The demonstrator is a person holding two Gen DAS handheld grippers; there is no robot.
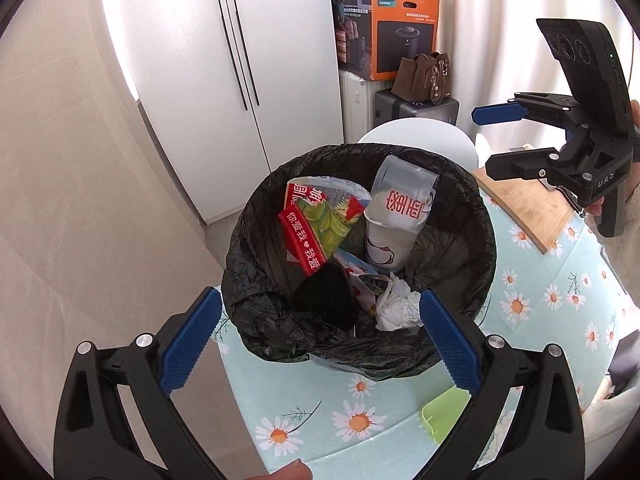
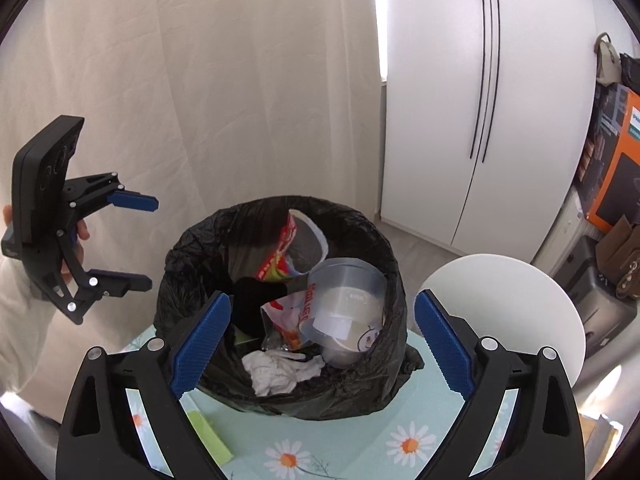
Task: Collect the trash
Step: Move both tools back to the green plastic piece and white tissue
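While both grippers are hovering over the table, the left gripper is standing with its jaws wide apart and nothing between the pads, and the right gripper is gaping the same way, empty. Below them the bin, lined with a black bag, is sitting on the daisy-print tablecloth. Inside it are lying a crumpled tissue, a clear plastic cup and a red snack wrapper. A white stool is standing just beside the table.
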